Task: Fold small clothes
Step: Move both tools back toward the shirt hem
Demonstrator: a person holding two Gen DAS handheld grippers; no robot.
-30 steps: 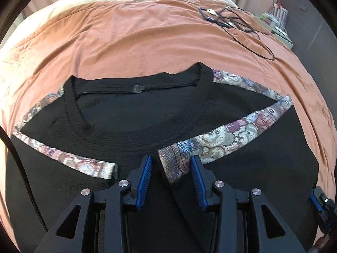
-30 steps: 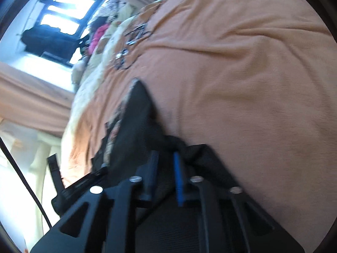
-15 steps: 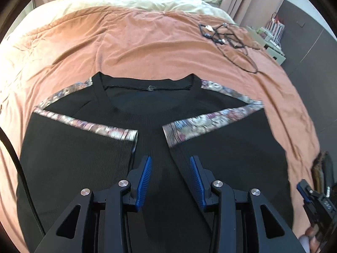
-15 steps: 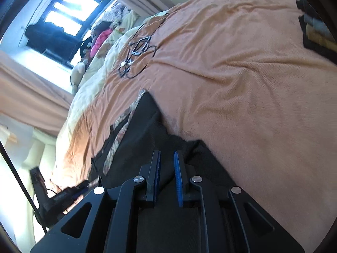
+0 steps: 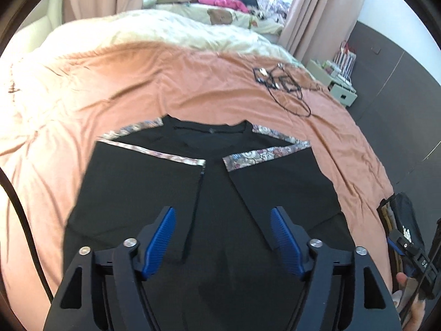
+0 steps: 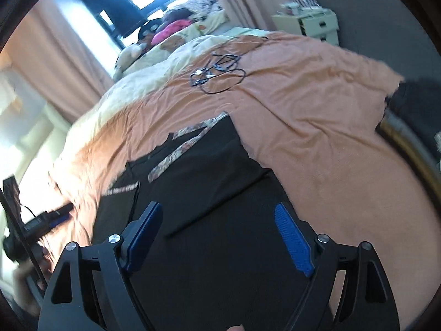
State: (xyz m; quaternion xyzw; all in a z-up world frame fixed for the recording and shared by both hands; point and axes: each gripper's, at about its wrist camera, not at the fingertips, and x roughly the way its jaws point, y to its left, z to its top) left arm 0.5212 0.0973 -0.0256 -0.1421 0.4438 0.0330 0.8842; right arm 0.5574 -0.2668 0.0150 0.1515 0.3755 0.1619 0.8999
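A black shirt (image 5: 215, 193) with floral-trimmed sleeves lies flat on the orange bedspread (image 5: 193, 82), both sleeves folded in over its front. It also shows in the right wrist view (image 6: 220, 193). My left gripper (image 5: 223, 220) is open and empty, held above the shirt's lower middle. My right gripper (image 6: 217, 215) is open and empty above the shirt's right side. The other gripper (image 5: 410, 251) shows at the right edge of the left wrist view.
A tangle of black cables (image 5: 281, 82) lies on the far right of the bed, also in the right wrist view (image 6: 217, 74). Cream bedding and pillows (image 5: 193, 27) lie beyond. A white drawer unit (image 5: 339, 82) stands by the dark wall.
Both grippers have opened wide and pulled back and up from the shirt. The right gripper let go of the black fabric it held.
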